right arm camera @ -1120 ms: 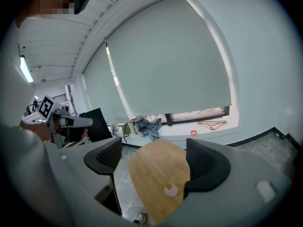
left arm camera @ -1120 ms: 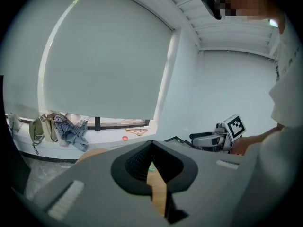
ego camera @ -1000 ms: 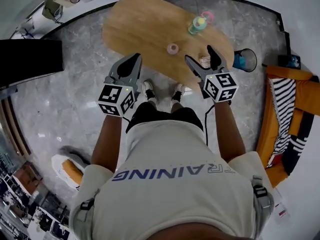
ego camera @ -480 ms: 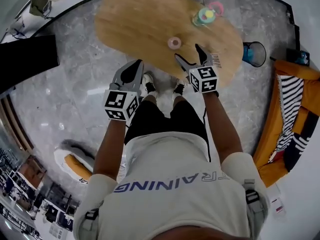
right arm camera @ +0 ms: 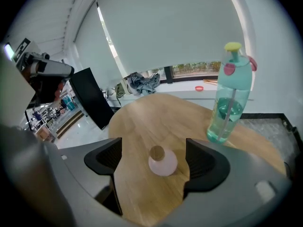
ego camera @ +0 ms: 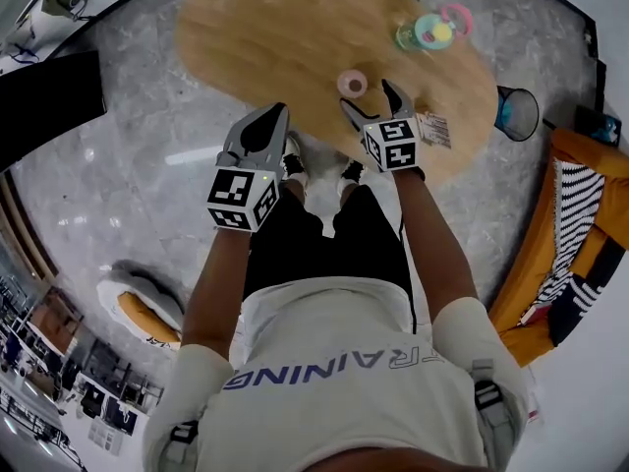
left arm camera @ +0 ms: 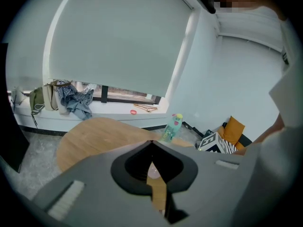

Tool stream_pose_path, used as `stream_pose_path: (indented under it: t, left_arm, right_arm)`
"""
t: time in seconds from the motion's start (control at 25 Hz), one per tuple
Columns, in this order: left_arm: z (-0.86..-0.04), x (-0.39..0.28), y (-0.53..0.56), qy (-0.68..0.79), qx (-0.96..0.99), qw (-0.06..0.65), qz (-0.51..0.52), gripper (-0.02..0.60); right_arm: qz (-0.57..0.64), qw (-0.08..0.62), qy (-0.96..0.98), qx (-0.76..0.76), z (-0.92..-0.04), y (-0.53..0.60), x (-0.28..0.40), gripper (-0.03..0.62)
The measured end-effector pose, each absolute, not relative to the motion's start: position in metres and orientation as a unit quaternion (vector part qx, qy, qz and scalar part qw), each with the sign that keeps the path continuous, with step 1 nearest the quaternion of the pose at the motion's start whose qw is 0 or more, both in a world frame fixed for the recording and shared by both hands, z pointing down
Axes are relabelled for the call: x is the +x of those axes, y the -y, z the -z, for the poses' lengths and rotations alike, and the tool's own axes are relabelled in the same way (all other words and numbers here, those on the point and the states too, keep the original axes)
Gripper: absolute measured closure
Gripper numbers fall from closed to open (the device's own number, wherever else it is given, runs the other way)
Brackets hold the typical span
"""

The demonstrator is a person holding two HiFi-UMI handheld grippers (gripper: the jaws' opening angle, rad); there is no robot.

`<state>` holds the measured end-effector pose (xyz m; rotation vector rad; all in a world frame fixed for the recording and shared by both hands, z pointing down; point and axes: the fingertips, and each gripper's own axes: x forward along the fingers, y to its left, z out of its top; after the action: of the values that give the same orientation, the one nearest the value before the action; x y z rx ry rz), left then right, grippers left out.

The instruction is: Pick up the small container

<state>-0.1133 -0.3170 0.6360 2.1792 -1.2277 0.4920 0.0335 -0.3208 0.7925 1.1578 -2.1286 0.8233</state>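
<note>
The small pink container (ego camera: 352, 83) stands on the oval wooden table (ego camera: 265, 28), near its front edge. My right gripper (ego camera: 371, 101) is open just in front of it, one jaw to each side. Seen from the right gripper view, the container (right arm camera: 163, 161), round with a brownish top, lies in the gap of the right gripper (right arm camera: 156, 161), a little ahead of the fingers. My left gripper (ego camera: 270, 118) is shut with nothing in it, held off the table's front edge to the left; its jaw tips (left arm camera: 151, 142) meet.
A green water bottle (ego camera: 413, 35) (right arm camera: 230, 98) stands at the table's far right with a pink item (ego camera: 454, 18) beside it. A printed tag (ego camera: 433, 129) lies right of my right gripper. A bin (ego camera: 518, 114) and an orange seat (ego camera: 580, 224) stand on the floor at right.
My right gripper has moved left along the table's front edge, from beside the tag to the pink container. The left gripper stays shut and has hardly moved.
</note>
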Motion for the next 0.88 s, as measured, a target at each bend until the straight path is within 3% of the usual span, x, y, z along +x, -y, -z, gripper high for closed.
stream_pose_path:
  t: [0.48, 0.88]
  left_arm:
    - [-0.693, -0.114, 0.318, 0.456, 0.813, 0.314, -0.178, 0.581]
    - [-0.711, -0.131, 0.310, 0.460, 0.808, 0.316, -0.187, 0.581]
  right_arm:
    - [-0.317, 0.317, 0.778, 0.441, -0.898, 0.338, 0.015, 0.149]
    - [-0.268, 0.318, 0.789, 0.453, -0.932, 0.351, 0.007, 0.157]
